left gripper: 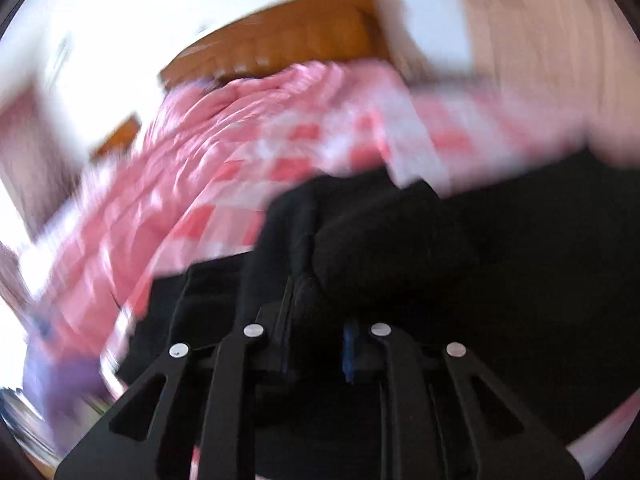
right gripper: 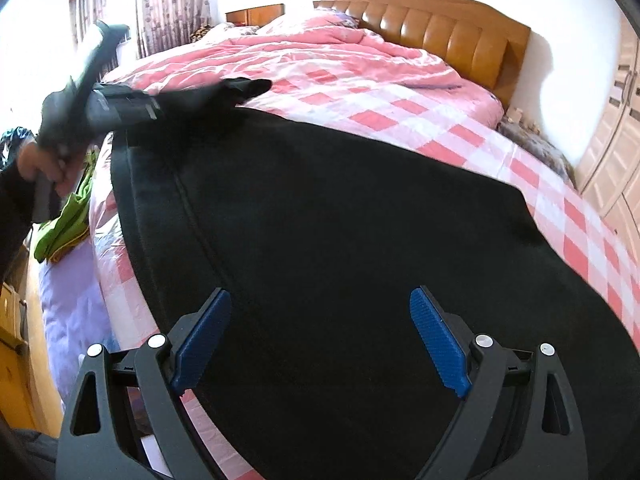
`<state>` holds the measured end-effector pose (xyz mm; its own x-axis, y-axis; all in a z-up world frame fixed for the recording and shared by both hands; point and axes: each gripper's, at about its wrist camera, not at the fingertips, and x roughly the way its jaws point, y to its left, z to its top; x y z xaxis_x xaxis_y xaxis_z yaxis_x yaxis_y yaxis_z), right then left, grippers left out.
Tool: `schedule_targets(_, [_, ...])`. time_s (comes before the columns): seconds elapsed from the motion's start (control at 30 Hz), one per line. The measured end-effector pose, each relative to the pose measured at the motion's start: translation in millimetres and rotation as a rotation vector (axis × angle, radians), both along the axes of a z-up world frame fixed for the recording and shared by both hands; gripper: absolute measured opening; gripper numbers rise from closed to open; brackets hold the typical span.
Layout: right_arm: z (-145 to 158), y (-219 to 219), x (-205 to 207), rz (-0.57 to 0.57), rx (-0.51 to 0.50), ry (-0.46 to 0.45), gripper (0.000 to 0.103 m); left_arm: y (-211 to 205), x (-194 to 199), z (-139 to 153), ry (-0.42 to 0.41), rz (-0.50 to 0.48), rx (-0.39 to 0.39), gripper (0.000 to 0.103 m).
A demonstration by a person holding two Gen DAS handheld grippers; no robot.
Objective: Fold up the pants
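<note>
Black linkage arms fill the bottom of my left wrist view, and the left gripper [left gripper: 316,320] looks clenched on a bunched wad of the pants [left gripper: 520,280]; the blue pads are nearly buried in dark cloth, with only a sliver showing. Everything here is smeared by motion blur, so I read it loosely: the pink checked quilt [left gripper: 224,168] and the wooden headboard [left gripper: 288,44] sit beyond the fabric.

Over on my right wrist view, the right gripper [right gripper: 320,336] hangs with its blue pads [right gripper: 438,344] spread wide, gripping nothing, just above the pants [right gripper: 340,220], which lie spread flat across the near part of the bed [right gripper: 400,92]. Far left in this view I see the left gripper [right gripper: 248,86] carrying a corner of the cloth, lifted off the quilt, with the person's hand [right gripper: 44,164] on its handle. A green garment [right gripper: 64,224] lies off the bed's edge, clear of the work.

My judgement: a fold is under way. To do it well I'd carry that lifted corner in one smooth arc, keep the cloth taut, lay edge on edge, and use the free gripper to pin or smooth the flat layer so it doesn't drag.
</note>
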<state>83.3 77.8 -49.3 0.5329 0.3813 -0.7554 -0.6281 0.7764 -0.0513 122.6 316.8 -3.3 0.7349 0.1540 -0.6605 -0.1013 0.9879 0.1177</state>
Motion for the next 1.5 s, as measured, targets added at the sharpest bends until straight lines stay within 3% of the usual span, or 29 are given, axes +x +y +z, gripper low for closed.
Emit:
schedule_targets(0.1, [1,0,0,-0.005,0.005,-0.002,0.088,67,-29,26,-0.091,0.108,-0.317,0.018])
schedule_targets(0.2, [1,3,0,-0.008,0.018,0.005,0.088,149,-57,12,-0.118,0.285,-0.667,0.018])
schedule_targets(0.33, [-1,15,-5,0.023,0.006,0.004,0.088,192,-58,-42,0.006,0.364,-0.822,0.020])
schedule_targets(0.43, [-3,27,-9,0.058,-0.021,-0.003,0.088,201,-57,-64,-0.029,0.348,-0.892,0.023])
schedule_targets(0.57, [-1,42,-11,0.105,-0.028,-0.021,0.088,196,-57,-57,-0.066,0.338,-0.877,0.030])
schedule_targets(0.63, [0,52,-12,0.140,-0.006,-0.019,0.087,184,-57,-48,-0.070,0.340,-0.809,0.041])
schedule_targets(0.7, [-1,62,-11,0.177,0.012,0.001,0.076,173,-55,-37,-0.090,0.329,-0.735,0.069])
schedule_targets(0.77, [-4,82,-10,0.241,0.015,0.032,0.066,166,-54,-29,-0.090,0.325,-0.679,0.070])
schedule_targets(0.83, [-6,98,-13,0.294,0.012,0.043,0.062,168,-53,-29,-0.079,0.332,-0.654,0.070])
schedule_targets(0.9, [-10,114,-17,0.347,-0.009,0.046,0.055,168,-49,-31,-0.059,0.343,-0.632,0.045])
schedule_targets(1.0, [-20,128,-22,0.391,-0.066,0.028,0.050,171,-54,-35,-0.042,0.360,-0.598,0.025])
schedule_targets(1.23, [-20,124,-18,0.400,-0.090,-0.020,0.028,173,-60,-24,-0.073,0.329,-0.567,0.019])
schedule_targets(1.3, [-19,123,-20,0.401,-0.084,-0.043,0.011,175,-58,-23,-0.075,0.341,-0.578,0.018])
schedule_targets(1.43, [2,118,-29,0.402,-0.058,-0.088,0.008,181,-63,-13,-0.120,0.348,-0.650,0.018])
schedule_targets(1.5, [16,111,-31,0.404,-0.032,-0.082,0.008,181,-66,-6,-0.134,0.348,-0.647,0.018])
